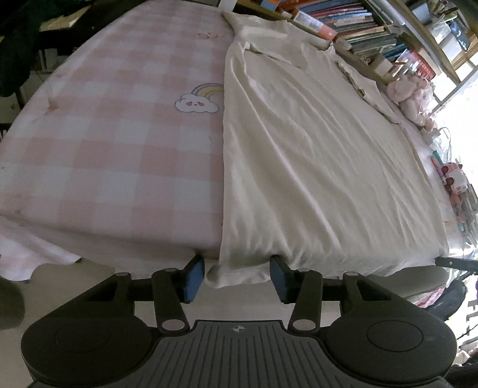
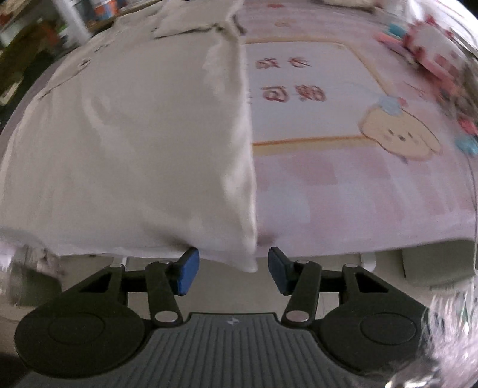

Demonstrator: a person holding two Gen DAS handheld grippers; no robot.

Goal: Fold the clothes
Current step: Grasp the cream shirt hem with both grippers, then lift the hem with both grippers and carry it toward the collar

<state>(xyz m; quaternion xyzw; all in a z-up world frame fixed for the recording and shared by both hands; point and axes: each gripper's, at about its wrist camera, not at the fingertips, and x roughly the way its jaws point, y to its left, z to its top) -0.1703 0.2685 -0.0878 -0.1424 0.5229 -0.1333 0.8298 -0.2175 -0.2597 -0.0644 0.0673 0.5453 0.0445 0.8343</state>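
A cream shirt [image 1: 313, 155] lies spread flat on a bed [image 1: 104, 149], its collar at the far end and its hem hanging a little over the near edge. The bed has a pink-and-white checked sheet with a rainbow-and-cloud print [image 1: 198, 100] just beside the shirt's left side. In the left wrist view the left claw [image 1: 237, 279] sits at the near edge of the bed with the shirt's lower left corner between its blue pads [image 1: 194, 280]; the pads stand apart on either side of the drooping cloth and do not press it, so the claw is released. In the right wrist view, which is blurred, the right claw [image 2: 233, 273] is at the shirt's lower right corner [image 2: 249, 262], which hangs down between its pads; there is a clear gap on each side, so this claw is also released and grips nothing. Stacked books [image 1: 352, 21] fill shelves beyond the bed, and a pink plush toy [image 1: 409, 92] lies by the shirt's far right side.
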